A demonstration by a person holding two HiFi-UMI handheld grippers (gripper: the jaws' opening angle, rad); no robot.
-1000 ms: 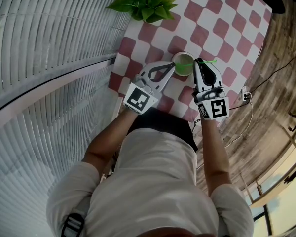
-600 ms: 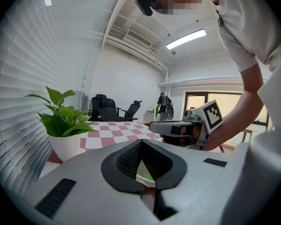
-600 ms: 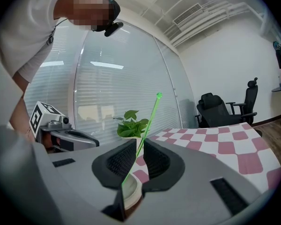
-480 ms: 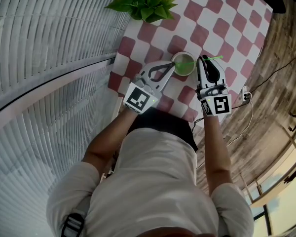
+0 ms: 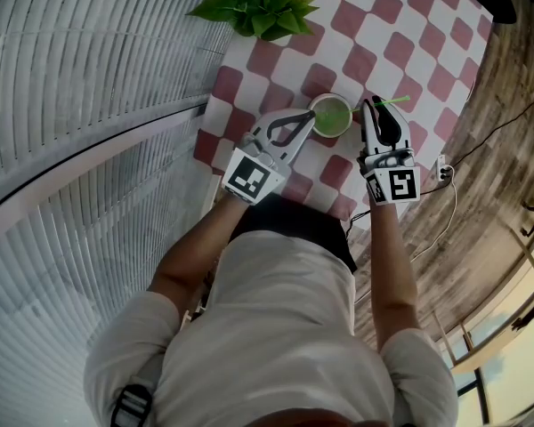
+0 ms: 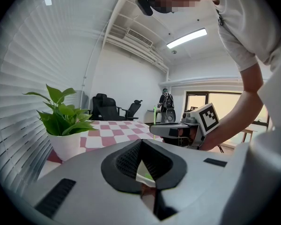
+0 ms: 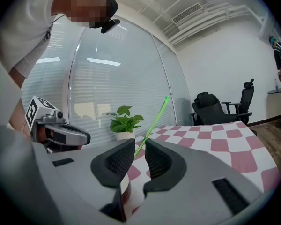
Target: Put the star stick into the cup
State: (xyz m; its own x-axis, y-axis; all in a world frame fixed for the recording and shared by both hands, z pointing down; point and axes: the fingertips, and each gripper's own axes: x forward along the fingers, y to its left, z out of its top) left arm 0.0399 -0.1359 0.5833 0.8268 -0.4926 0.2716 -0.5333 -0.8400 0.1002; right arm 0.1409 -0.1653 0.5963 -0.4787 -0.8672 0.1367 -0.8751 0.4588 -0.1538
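Note:
A white cup (image 5: 331, 116) with a green inside stands on the red-and-white checked table (image 5: 400, 34). My left gripper (image 5: 308, 120) is shut on the cup's left rim; in the left gripper view, white and green cup wall (image 6: 144, 176) shows between its jaws (image 6: 141, 144). My right gripper (image 5: 375, 107) is just right of the cup. Its jaws (image 7: 139, 146) are opening, and the thin green star stick (image 7: 152, 122) slants up through the gap, star end uppermost. In the head view the stick (image 5: 393, 102) points right, past the gripper. Its lower end is hidden.
A potted green plant (image 5: 260, 5) stands at the table's far left corner, also seen as the plant (image 7: 125, 121) behind the jaws. Window blinds (image 5: 89, 78) run along the left. The table's right edge drops to a wooden floor with a power strip (image 5: 442, 172).
My right gripper has shifted right, away from the cup, and the stick's outer end has swung right with it. The left gripper and cup have stayed put.

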